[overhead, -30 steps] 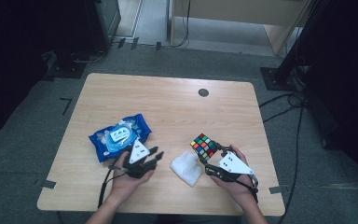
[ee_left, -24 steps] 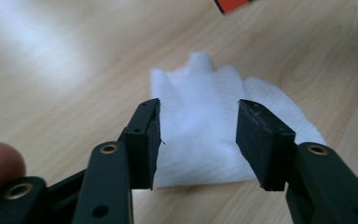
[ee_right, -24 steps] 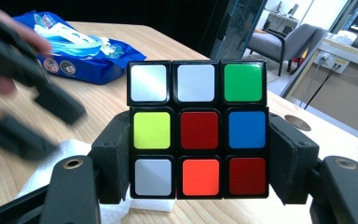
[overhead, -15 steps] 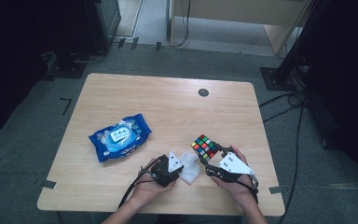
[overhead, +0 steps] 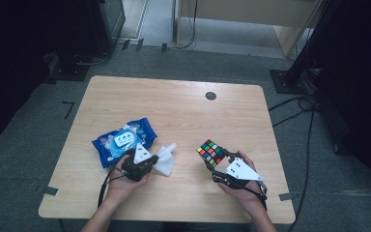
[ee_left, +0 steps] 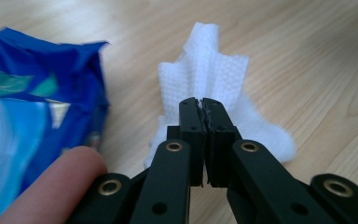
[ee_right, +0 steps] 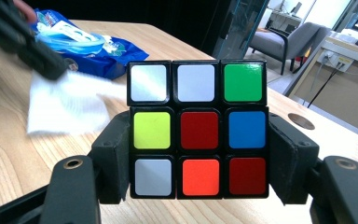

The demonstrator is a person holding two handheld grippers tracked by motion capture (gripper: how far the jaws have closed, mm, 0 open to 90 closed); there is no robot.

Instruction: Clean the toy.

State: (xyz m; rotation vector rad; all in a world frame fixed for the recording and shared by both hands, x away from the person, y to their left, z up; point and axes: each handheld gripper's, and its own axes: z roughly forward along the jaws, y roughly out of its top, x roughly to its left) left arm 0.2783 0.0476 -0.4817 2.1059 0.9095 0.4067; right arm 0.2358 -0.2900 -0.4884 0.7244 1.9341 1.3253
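Observation:
A white wipe point(overhead: 166, 162) lies crumpled on the table beside a blue wet-wipe pack point(overhead: 121, 142). My left gripper point(overhead: 153, 162) is shut on the wipe point(ee_left: 205, 70); its jaws have just been closing, and the cloth is pinched at their tips point(ee_left: 200, 106). The pack point(ee_left: 42, 93) sits just to the left of them. My right gripper point(overhead: 217, 162) is shut on a colour puzzle cube point(overhead: 211, 152), holding it low over the table's front right. Its pads point(ee_right: 114, 154) press both sides of the cube point(ee_right: 198, 128). The wipe point(ee_right: 67, 109) shows behind the cube.
The wooden table point(overhead: 174, 111) has a round dark cable hole point(overhead: 211, 95) at the back right. A fingertip point(ee_left: 51, 186) rests by the left jaws. Cables and dark stands ring the table on the floor.
My left gripper went right to the wipe beside the cube, closed on it, and has pulled it left toward the blue pack. The right gripper and cube have not moved.

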